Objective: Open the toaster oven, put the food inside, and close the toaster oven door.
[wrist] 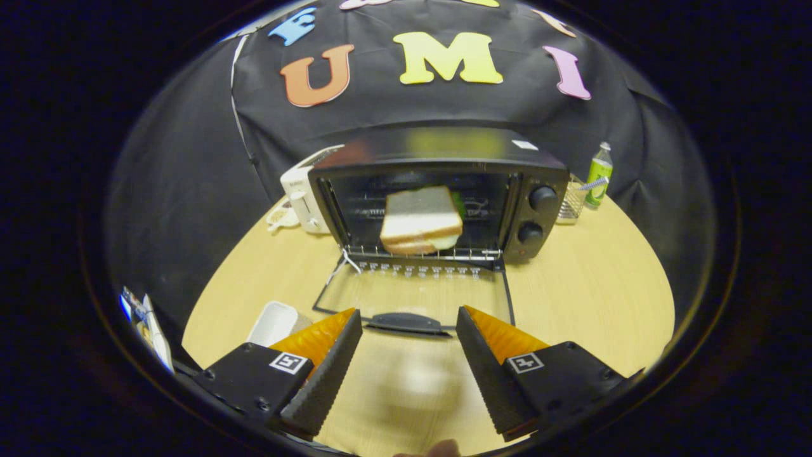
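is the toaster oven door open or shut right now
Open. The door lies folded down flat on the table, its handle just ahead of the open gripper, and the sandwich sits uncovered on the rack inside.

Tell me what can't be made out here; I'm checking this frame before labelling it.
- Sandwich filling: blurred, gripper view.
- White appliance: mostly hidden behind the toaster oven.
- White tray: partly covered by a finger.
- Knob markings: too small.
- Fingers of the gripper open, holding nothing.

gripper (409, 320): two wedge-shaped ridged fingers spread wide, holding nothing | pose: level, tips just short of the open toaster oven's black door handle (406, 323) (not touching it)
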